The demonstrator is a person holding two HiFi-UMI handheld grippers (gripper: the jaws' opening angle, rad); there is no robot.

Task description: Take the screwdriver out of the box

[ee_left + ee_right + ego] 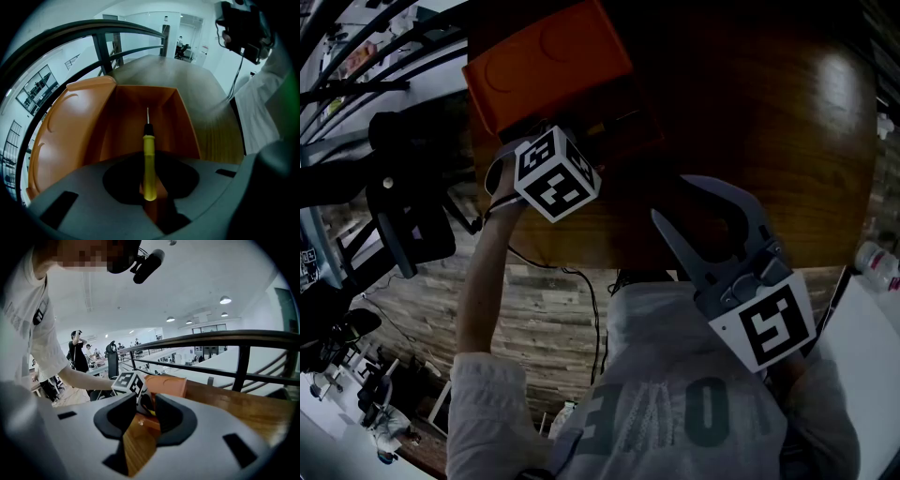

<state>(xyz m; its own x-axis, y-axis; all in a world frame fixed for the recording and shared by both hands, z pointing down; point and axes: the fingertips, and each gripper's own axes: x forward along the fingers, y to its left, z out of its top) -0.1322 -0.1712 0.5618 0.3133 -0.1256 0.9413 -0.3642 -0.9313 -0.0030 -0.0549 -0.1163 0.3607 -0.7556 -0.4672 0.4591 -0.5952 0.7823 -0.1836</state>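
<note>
An orange box (548,61) stands open on the round wooden table (769,122), its lid tipped back. In the left gripper view a screwdriver (148,145) with a yellow handle and thin metal tip points into the box (122,117). My left gripper (149,164) is shut on its handle. In the head view only that gripper's marker cube (555,173) shows, over the box's near edge. My right gripper (670,197) hangs over the table's near side, jaws open and nothing between them. In the right gripper view the right gripper (146,406) faces the box (166,384) and the left cube (127,383).
A dark metal railing (211,338) runs behind the table. A black office chair (412,216) stands left of the table. A plastic bottle (877,262) lies on a white surface at the right edge. A person (77,350) stands far off.
</note>
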